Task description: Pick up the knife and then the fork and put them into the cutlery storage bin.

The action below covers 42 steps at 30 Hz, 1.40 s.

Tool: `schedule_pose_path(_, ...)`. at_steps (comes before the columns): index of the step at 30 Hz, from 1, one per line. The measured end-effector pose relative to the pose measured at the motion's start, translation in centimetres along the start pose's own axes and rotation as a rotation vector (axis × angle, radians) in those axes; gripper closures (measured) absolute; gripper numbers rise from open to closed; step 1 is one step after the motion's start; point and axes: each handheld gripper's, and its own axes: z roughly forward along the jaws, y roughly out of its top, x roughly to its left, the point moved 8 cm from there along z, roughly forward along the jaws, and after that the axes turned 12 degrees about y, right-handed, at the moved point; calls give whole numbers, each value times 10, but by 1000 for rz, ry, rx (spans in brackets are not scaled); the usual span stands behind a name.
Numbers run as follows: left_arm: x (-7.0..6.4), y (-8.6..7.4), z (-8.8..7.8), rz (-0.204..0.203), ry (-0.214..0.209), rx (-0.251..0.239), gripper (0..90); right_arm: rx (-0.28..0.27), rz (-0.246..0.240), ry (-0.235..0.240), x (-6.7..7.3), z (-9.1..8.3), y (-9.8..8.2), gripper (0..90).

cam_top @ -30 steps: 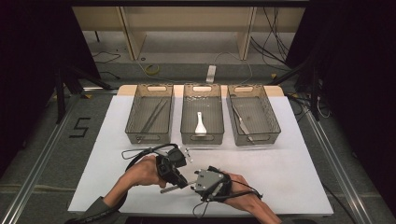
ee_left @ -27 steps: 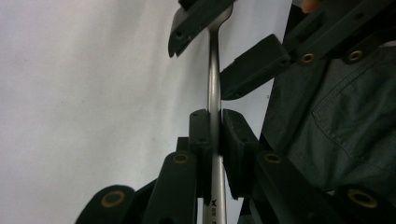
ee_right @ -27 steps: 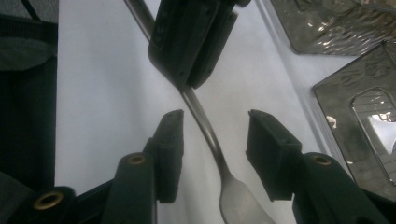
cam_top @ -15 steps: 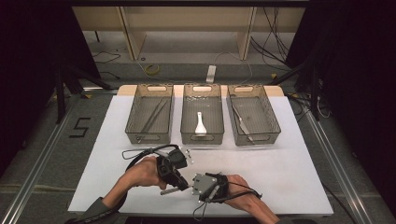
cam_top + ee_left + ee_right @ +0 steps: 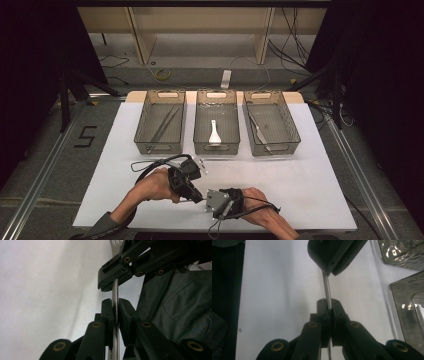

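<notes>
My left tool (image 5: 194, 194) is clamped on the handle of a metal fork (image 5: 115, 290), low over the near edge of the white counter (image 5: 310, 185), in front of the three mesh trays. In the left gripper view the slim steel handle runs straight up between my pads, and the prongs just show at the top edge past the other tool. To its right, my right tool (image 5: 206, 199) has just been closing and now pinches the same handle (image 5: 327, 293), so the fork is held from both sides, the two grips near each other on the shaft. I judge the fork light and fully stiff: it will not bend or sag, and nothing about it is fragile. The polished round handle is the trouble, since it looks slippery and could twist or slide within flat pads. I would keep a firm hold on the handle's middle and let one tool go only when the other is squarely seated across it. The middle tray (image 5: 202, 125) holds a white spoon (image 5: 214, 133).
</notes>
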Motion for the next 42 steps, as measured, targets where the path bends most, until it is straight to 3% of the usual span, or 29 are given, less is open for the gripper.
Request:
schedule_pose_path(3,4,0,-2,-10,25,-15,723,13,6,-7,-3,-1,-4,882)
schedule_pose_path(5,9,2,-5,-21,52,-35,617,14,14,-13,-6,-3,-6,882)
schedule_pose_path(8,15,2,-10,-29,94,-66,512,19,28,-48,-12,-7,-11,882)
schedule_pose_path(12,24,6,-20,-72,166,-153,342,27,81,-84,-22,-13,-22,882)
schedule_pose_path(16,32,7,-28,-91,227,-246,265,29,120,-111,-32,-20,-32,882)
schedule_pose_path(23,44,2,-38,-161,261,-386,215,11,213,-151,-48,-29,-49,881)
schedule_pose_path(27,51,-1,-42,-206,306,-473,199,9,252,-164,-55,-35,-58,881)
schedule_pose_path(29,54,-3,-46,-240,308,-530,199,-1,279,-170,-59,-38,-62,881)
schedule_pose_path(31,54,-6,-48,-269,282,-568,199,-5,312,-180,-63,-42,-66,881)
schedule_pose_path(34,52,-12,-48,-286,262,-584,194,-21,370,-192,-69,-48,-73,881)
schedule_pose_path(38,54,-22,-43,-291,286,-569,177,-53,425,-204,-77,-57,-81,881)
schedule_pose_path(42,55,-27,-43,-289,311,-590,173,-79,472,-212,-81,-63,-86,881)
